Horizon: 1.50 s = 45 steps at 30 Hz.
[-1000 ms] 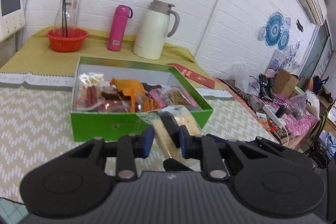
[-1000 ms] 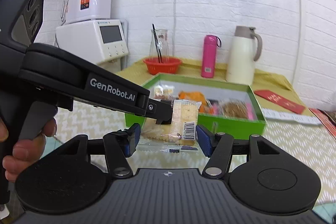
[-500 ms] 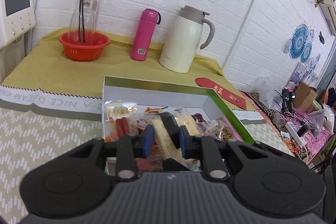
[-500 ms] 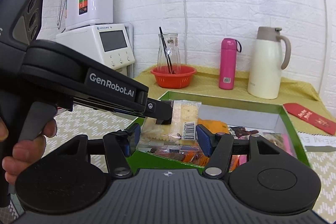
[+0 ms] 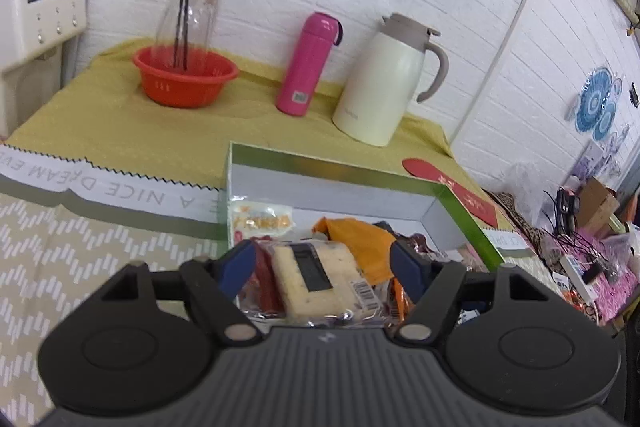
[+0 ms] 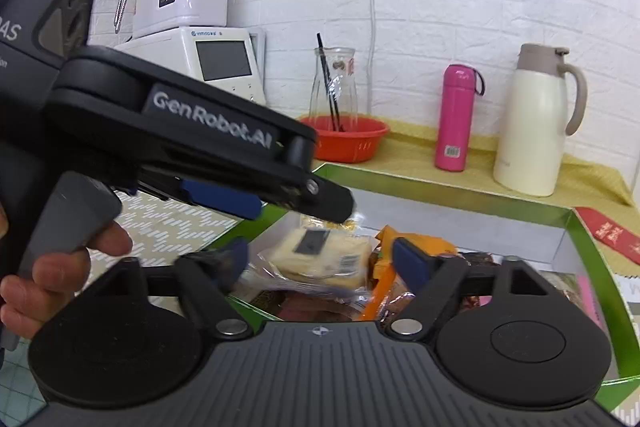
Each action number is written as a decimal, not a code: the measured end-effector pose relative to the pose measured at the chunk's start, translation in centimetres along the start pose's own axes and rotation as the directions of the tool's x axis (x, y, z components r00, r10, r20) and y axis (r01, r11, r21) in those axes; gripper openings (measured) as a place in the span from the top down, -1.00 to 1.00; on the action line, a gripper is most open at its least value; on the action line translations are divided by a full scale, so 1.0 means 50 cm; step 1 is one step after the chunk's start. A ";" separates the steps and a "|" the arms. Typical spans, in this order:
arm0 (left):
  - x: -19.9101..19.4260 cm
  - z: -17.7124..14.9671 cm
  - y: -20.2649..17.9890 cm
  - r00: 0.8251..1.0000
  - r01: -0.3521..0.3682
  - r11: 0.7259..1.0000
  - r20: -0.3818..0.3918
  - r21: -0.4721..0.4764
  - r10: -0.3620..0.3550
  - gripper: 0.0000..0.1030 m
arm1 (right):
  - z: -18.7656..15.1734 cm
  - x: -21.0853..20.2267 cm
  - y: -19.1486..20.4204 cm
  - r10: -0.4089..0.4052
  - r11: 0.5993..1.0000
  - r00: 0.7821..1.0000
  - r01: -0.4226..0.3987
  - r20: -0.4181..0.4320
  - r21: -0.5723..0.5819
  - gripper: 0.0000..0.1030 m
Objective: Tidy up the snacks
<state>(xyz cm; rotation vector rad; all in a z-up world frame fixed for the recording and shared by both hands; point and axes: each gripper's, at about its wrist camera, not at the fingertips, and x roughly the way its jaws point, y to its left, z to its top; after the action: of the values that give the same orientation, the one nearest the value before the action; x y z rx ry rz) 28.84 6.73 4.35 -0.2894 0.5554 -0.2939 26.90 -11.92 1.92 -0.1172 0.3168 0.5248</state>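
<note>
A clear-wrapped cracker packet (image 5: 316,281) lies tilted on the snacks inside the green box (image 5: 340,171). My left gripper (image 5: 322,267) hangs over it with its jaws opening; the blue pads stand wide on either side and do not press it. In the right wrist view the packet (image 6: 320,255) is blurred, just below the left gripper's finger (image 6: 330,201). My right gripper (image 6: 324,261) is over the green box (image 6: 440,187) too, its jaws opening wide around the packet without gripping it. An orange packet (image 6: 420,243) lies beside the crackers.
A red basket (image 5: 186,77) holding a glass carafe, a pink flask (image 5: 310,63) and a cream jug (image 5: 390,83) stand behind the box. A red envelope (image 5: 452,187) lies to its right. A white appliance (image 6: 224,61) is at the left. A hand (image 6: 60,267) holds the left gripper.
Both grippers moved forward over the green box. The left jaws opened and let go of the cracker packet, which dropped onto the snacks. The right jaws widened.
</note>
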 end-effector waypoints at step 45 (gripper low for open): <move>-0.341 -0.270 -0.182 0.963 -0.246 0.928 -0.036 0.279 0.266 -0.96 | -0.111 -0.459 -0.004 -0.269 0.945 0.947 0.295 -0.173 0.140 -1.00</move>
<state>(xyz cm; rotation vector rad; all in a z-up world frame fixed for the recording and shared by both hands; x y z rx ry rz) 5.79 1.80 4.59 0.0631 0.6105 -0.1243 6.78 -24.01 4.18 -0.0408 0.4830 0.2027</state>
